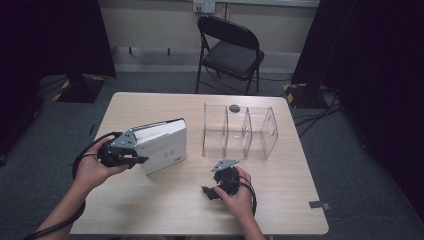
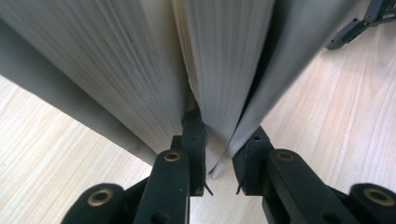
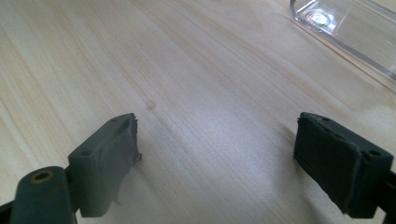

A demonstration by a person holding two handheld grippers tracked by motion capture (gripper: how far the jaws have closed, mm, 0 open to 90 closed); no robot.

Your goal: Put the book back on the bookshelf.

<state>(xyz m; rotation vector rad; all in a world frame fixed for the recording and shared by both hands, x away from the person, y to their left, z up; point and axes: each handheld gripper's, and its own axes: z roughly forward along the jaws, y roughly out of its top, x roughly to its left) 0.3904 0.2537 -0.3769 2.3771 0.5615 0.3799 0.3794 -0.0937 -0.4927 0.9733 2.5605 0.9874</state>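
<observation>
Pale wood table (image 1: 165,200) on grey carpet, with a black folding chair (image 1: 229,50) beyond its far edge and dark curtains at both sides. Your left gripper (image 1: 131,152) sits at the left of the table, its jaws clamped on one of the white books (image 1: 162,145) that stand there together, tilted, fore-edges toward you. In the left gripper view the jaws pinch a block of pages and a cover (image 2: 219,93) of the right-hand book, while the neighbouring book (image 2: 107,70) leans just beside them (its grey cover rests against the tabletop).

Your right gripper (image 1: 220,187) rests low over the near middle of the table, well apart from the books. Its jaws stand wide apart over bare wood in the right gripper view, holding nothing.

Farther back, right of the books, stands a clear plastic organizer (image 1: 240,132) with upright dividers; its corner (image 3: 345,32) shows in the right gripper view.
</observation>
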